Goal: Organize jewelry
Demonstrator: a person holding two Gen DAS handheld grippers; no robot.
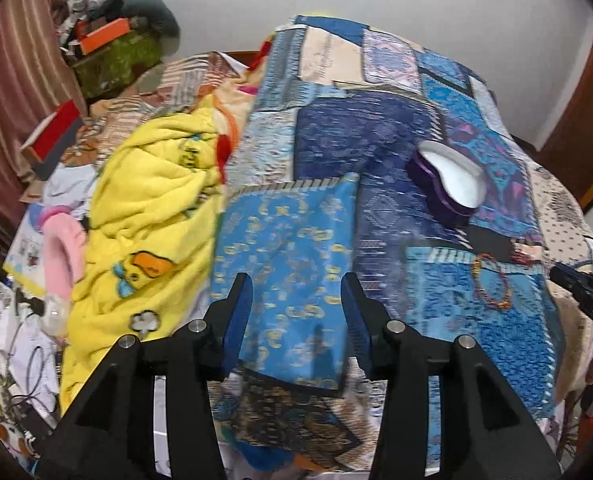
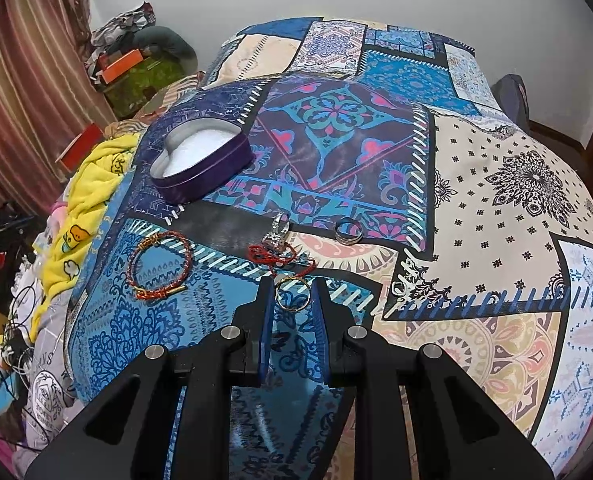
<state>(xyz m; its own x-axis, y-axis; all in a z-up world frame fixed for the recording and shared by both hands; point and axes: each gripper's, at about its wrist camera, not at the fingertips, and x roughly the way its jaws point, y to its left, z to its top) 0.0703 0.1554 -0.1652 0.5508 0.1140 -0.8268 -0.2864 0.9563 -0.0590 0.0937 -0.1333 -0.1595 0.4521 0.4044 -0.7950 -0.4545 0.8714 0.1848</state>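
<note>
The right gripper has its jaws partly open, and a thin gold ring lies flat on the patchwork bedspread exactly between the two blue pads, near their tips; whether either pad touches it I cannot tell. That is the relation the coming move turns on: the ring sits inside the gap, so the jaws seem to need only to close, not to travel. Lying flat, it offers a low rim, so the pads would likely have to meet it close to the cloth. Just ahead of the jaws lies a red cord tangle with a silver charm, and ahead and a little right a dark banded ring. Left of the jaws rests a red and gold braided bracelet. Further ahead and to the left stands the open purple heart-shaped tin with its white lining, probably where the pieces belong. The left gripper hangs with jaws wide apart and empty over a blue patch of the bed, with the tin ahead to its right, so the right hand is clearly nearer the ring.
</note>
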